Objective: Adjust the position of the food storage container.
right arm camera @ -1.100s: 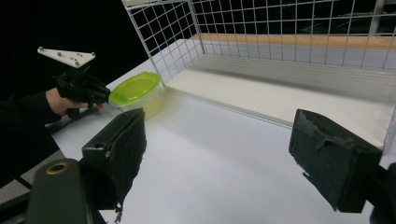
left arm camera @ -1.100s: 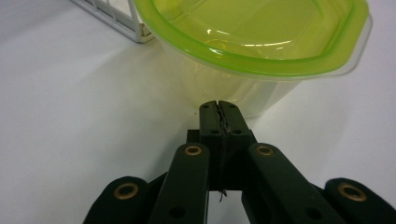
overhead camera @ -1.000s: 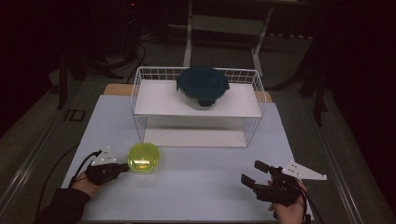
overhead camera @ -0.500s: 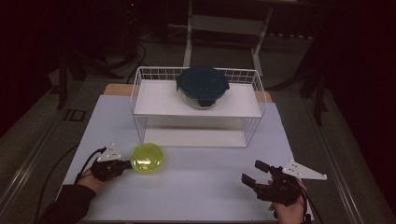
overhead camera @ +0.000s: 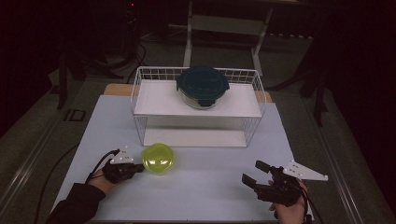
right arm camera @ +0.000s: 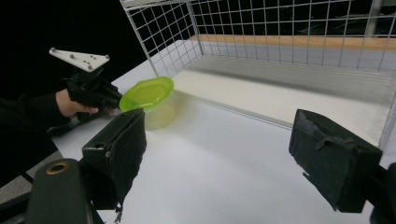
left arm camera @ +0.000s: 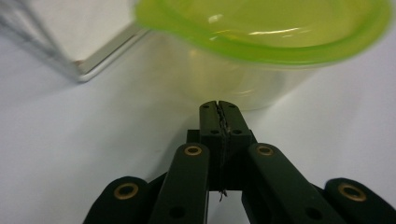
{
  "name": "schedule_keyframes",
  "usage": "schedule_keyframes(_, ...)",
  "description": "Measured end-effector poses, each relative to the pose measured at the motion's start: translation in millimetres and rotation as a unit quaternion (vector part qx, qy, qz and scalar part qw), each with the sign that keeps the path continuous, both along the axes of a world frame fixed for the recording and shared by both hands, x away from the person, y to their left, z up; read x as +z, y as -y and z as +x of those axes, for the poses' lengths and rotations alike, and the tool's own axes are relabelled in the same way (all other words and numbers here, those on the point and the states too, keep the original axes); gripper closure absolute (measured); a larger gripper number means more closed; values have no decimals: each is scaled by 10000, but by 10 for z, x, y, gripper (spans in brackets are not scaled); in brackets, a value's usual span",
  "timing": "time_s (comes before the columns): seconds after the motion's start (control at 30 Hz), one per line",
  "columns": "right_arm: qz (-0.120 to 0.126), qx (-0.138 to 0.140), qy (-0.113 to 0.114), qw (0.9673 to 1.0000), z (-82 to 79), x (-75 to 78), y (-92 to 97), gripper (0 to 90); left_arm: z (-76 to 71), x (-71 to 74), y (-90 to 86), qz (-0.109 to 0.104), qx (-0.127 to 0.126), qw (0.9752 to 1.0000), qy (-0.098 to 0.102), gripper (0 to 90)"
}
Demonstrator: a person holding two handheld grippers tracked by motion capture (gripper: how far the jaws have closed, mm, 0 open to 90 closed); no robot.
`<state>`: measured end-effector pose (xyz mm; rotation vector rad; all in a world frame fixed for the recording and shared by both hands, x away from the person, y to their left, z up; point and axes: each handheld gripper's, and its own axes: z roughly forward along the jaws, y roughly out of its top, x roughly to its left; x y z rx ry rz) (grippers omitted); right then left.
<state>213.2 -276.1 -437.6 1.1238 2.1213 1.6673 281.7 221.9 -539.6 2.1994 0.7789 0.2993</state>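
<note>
Two tools worked: the left tool (overhead camera: 138, 167), jaws pinched together, nudged the green-lidded tub (overhead camera: 159, 157) on the bench (overhead camera: 210, 196) before the wire rack (overhead camera: 254, 84); the right tool (overhead camera: 254, 174) gaped empty. Pushing low might tip the tub.

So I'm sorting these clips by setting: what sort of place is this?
Probably a lab or studio recording bench, not a home kitchen: a white mat under a spotlight in a dark room, a wire rack staged with one container, and cabled handheld grippers, left.
</note>
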Motion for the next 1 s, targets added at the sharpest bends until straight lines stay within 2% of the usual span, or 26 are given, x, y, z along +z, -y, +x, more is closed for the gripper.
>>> schedule_keyframes(0.07, 15, -8, -15, 10000, 4, -3, 7, 184, 52, -11, -29, 34, 127, 9999, 33, 887)
schedule_keyframes(0.2, 5, -6, -25, 10000, 12, -11, 5, 184, 175, -31, -59, -48, 351, 9994, 37, 887)
schedule_keyframes(0.27, -6, 0, -15, 10000, 11, -13, 0, 184, 227, -42, -41, -17, 361, 9993, 43, 888)
schedule_keyframes(0.3, -4, -1, -22, 10000, 11, -14, 0, 184, 243, -49, -25, -78, 359, 9993, 30, 887)
schedule_keyframes(0.47, 4, -23, -47, 10000, 21, -30, 19, 184, 250, -50, 73, -79, 182, 9998, 29, 888)
schedule_keyframes(0.7, 31, -33, -28, 10000, 13, -21, 30, 184, 133, -43, 187, -95, -9, 9999, -47, 887)
schedule_keyframes(0.87, 15, -34, -14, 10000, 10, -18, 18, 184, 74, -29, 313, -62, -265, 9996, -58, 887)
schedule_keyframes(0.93, 9, -33, -12, 10000, 8, -15, 19, 184, 63, -21, 358, -125, -324, 9994, -71, 887)
schedule_keyframes(1.0, 19, -37, -11, 10000, 8, -14, 24, 184, 51, -13, 411, -63, -381, 9992, -53, 887)
